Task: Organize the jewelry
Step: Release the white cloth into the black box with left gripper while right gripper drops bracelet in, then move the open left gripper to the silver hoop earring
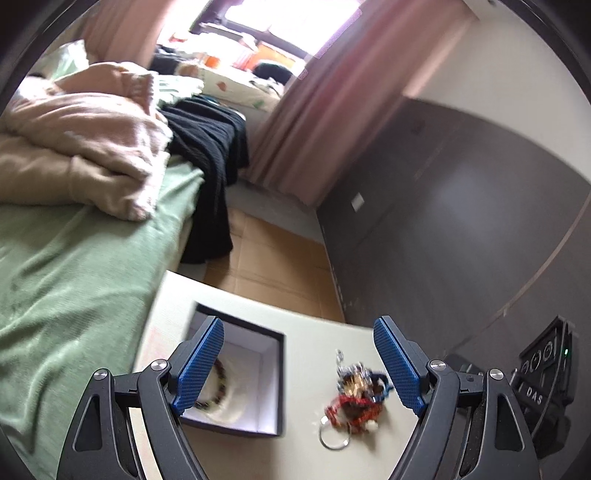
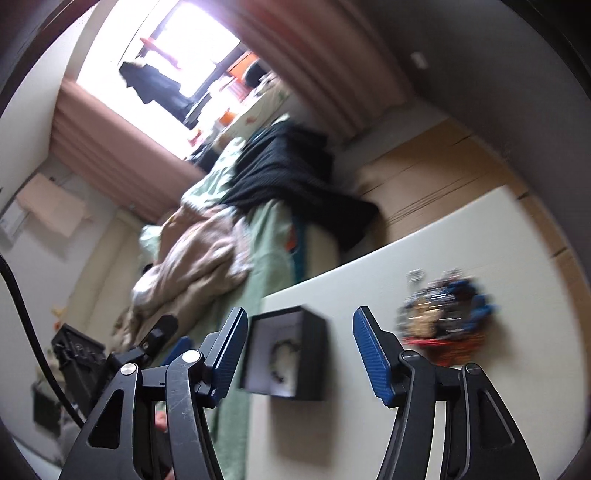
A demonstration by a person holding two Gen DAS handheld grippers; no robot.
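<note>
Green-sheeted bed (image 1: 74,266), pink curtains (image 1: 317,110), bright window (image 1: 291,18), wooden floor (image 1: 273,266)

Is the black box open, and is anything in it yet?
Open: the box has no lid on, its white lining shows, and one beaded bracelet lies inside. The jewelry pile sits outside on the table.

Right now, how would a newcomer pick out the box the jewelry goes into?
Find the white table beside the green bed. On it sits a square open box, black outside and white inside, holding a beaded bracelet. The tangled jewelry pile lies loose beside it.

Jewelry pile (image 2: 445,314) smeared by blur; bracelet (image 1: 216,387) partly hidden behind left gripper (image 1: 299,363).
</note>
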